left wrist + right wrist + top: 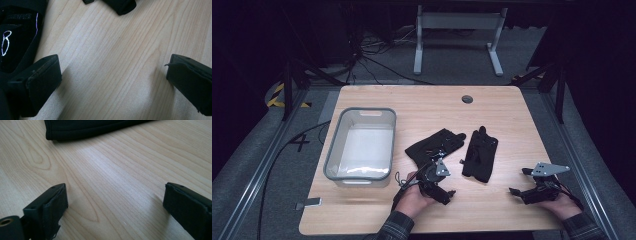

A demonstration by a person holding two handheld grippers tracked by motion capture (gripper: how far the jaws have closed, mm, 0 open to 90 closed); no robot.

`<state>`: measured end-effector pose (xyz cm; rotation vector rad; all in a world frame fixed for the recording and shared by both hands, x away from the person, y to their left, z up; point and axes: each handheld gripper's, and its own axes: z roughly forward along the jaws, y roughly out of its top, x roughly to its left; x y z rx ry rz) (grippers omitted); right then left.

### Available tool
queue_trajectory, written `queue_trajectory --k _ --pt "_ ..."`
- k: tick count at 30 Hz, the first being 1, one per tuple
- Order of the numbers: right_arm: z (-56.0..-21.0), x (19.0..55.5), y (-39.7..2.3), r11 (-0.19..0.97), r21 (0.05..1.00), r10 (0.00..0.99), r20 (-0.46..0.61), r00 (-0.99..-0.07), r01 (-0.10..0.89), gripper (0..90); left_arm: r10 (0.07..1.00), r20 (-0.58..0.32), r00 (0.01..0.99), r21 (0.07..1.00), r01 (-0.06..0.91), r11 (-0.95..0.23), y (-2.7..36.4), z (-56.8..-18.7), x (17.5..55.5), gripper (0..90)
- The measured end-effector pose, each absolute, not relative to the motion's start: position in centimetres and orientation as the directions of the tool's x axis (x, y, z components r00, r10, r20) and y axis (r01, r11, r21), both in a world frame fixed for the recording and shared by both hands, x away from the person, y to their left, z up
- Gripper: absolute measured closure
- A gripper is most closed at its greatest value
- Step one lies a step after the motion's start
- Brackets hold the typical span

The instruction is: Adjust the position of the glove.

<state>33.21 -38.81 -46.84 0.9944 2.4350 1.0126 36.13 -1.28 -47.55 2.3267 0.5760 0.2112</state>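
Observation:
Two black gloves lie on the wooden table [507,115]: one [434,145] left of centre, the other [480,153] just to its right. My left gripper [452,194] rests low at the table's front, just below the left glove, jaws wide open over bare wood. In the left gripper view that glove [17,32] lies along the left edge beside my left fingertip [42,82]. My right gripper [518,182] sits at the front right, open and empty. The right gripper view has the other glove's hem [92,128] lying ahead across the top.
A grey plastic bin [362,145], empty, stands on the table's left side. A round cable hole [467,99] sits near the far edge. Beyond the table are a white desk frame [457,35] and floor cables.

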Motion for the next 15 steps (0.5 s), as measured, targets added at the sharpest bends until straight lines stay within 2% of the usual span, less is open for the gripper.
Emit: queue_trajectory --k 4,9,15 --pt "-46.8 33.3 -38.8 0.515 0.712 0.701 -0.031 -0.712 0.476 6.0 0.463 -0.014 0.886 0.684 0.346 -0.642 -1.3 -47.5 36.1 0.1" --pt "-46.2 33.3 -38.9 0.534 0.697 0.692 -0.035 -0.721 0.479 20.8 0.463 -0.014 0.886 0.684 0.346 -0.642 -1.3 -47.5 36.1 0.1" --pt "-45.3 34.0 -38.3 0.532 0.711 0.679 -0.033 -0.734 0.460 43.1 0.463 -0.014 0.886 0.684 0.346 -0.642 -1.3 -47.5 36.1 0.1"
